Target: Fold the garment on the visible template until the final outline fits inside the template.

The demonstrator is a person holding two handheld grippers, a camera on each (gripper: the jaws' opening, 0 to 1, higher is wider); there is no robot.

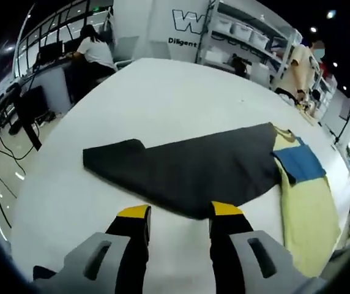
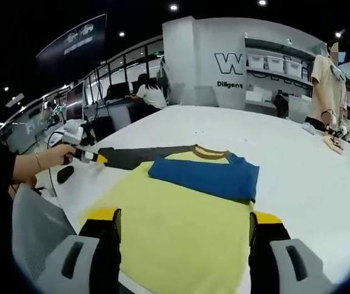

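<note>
Abt midway by the look: garment (image 2: 181, 226) flat on white table (image 2: 297, 177), blue sleeve (image 2: 205, 177) already folded in, dark sleeve (image 1: 187, 168) not yet, w/ left gripper (image 1: 178, 211) & right gripper (image 2: 184, 217) both spread, empty.

A large outlined "W" (image 2: 226, 63) heads the white wall panel (image 2: 224, 43) at the back of the hall, with the word "Diligent" (image 2: 229, 84) in small dark type beneath it. In the left gripper view the same "W" (image 1: 186, 20) and "Diligent" (image 1: 182, 41) appear (both cut off at the right by shelving).
</note>
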